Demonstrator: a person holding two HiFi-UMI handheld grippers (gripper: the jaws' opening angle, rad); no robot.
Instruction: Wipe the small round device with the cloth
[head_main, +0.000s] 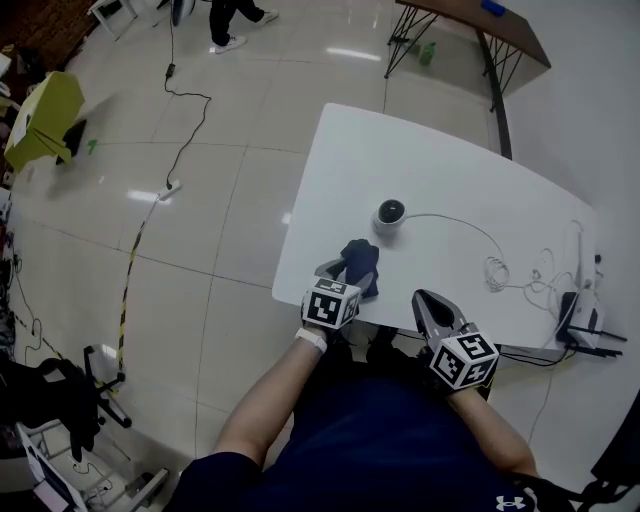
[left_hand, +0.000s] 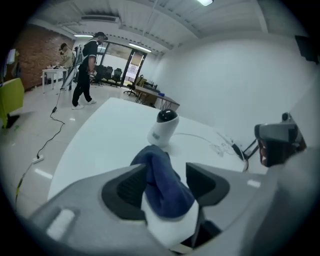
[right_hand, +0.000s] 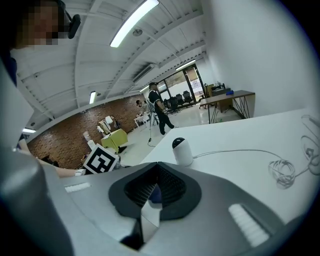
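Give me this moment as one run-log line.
left claw: open, cloth between jaws | right claw: shut, empty | device: upright on table, apart from cloth

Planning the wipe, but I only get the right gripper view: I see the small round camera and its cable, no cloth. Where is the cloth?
Observer: The dark blue cloth stands bunched up between the jaws of the left gripper, near the table's front edge.
Operator: Is it clamped?
Observer: No. The left gripper view shows the jaws wide apart, with a gap between the cloth and one pad.
Operator: Is the cloth touching the device?
Observer: No. In the head view, bare table lies between the cloth and the small round camera, which stands upright beyond it.
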